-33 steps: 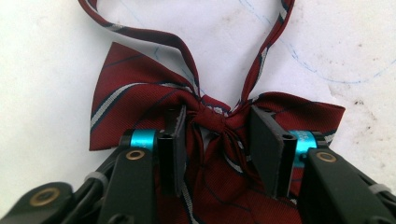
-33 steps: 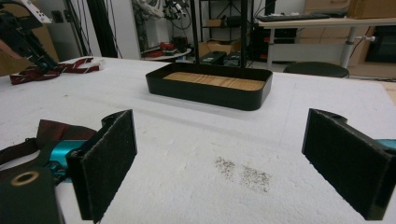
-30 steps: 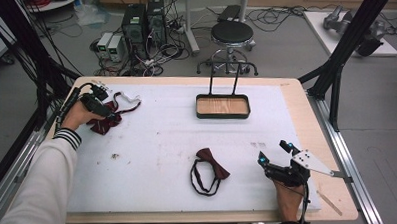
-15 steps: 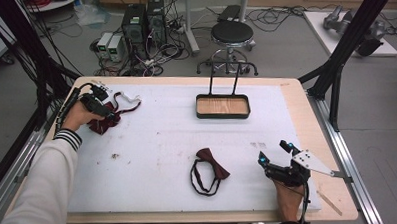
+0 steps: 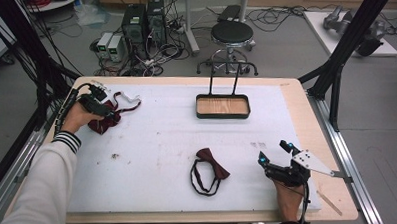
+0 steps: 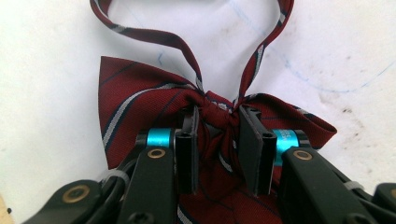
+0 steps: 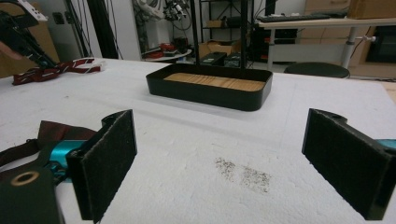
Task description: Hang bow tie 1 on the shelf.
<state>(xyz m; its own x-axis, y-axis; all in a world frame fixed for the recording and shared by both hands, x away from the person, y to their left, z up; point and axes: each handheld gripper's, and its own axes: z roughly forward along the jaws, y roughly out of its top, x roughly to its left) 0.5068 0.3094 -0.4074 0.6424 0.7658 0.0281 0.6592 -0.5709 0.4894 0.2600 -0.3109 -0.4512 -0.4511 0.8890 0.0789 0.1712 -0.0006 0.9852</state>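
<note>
Stage: pickup begun, nothing in tray [image 5: 222, 106] | left tongs [image 6: 219, 135] clamped on striped bow tie [image 6: 140, 102] knot, table's far-left corner | right tongs [image 7: 219, 163] wide, empty | plain bow tie [image 5: 211, 169] untouched.

Two bow ties lay on the desk [image 5: 167, 138] — one striped bow tie [image 6: 140, 100] under the left gripper [image 6: 218, 133], one plain dark-red bow tie [image 5: 211, 164] left of the right gripper [image 5: 275, 154]. One black tray [image 5: 222, 106] stood beyond them — two grippers in all.
</note>
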